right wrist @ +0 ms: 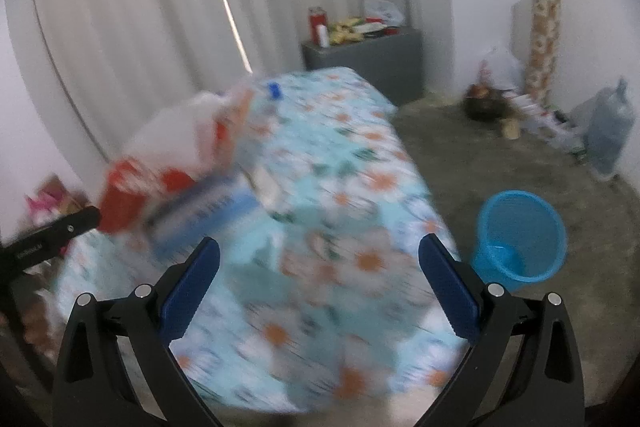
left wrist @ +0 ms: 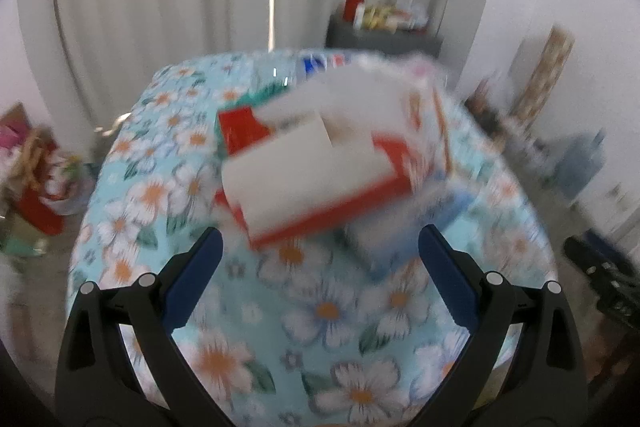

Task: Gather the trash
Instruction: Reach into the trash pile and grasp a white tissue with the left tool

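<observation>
Now our left tool [left wrist: 320,259], released, faces the red-and-white carton [left wrist: 320,163] just ahead near the bench's [left wrist: 240,367] far edge; our right tool [right wrist: 320,259] gapes empty.

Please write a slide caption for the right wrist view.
Open right gripper above the floral tablecloth, blue bin on the floor.

Motion blur smears both views. On the worktop [left wrist: 160,155], the red-and-white box [left wrist: 320,167] shows no readable print, and the pale blue packet [left wrist: 384,239] beneath it cannot be identified. The clutter on the grey cabinet [left wrist: 384,39] is too small to name. In the right view the box [right wrist: 160,163] hides whatever lies behind it, and the floral cloth [right wrist: 340,247] is streaked.
</observation>
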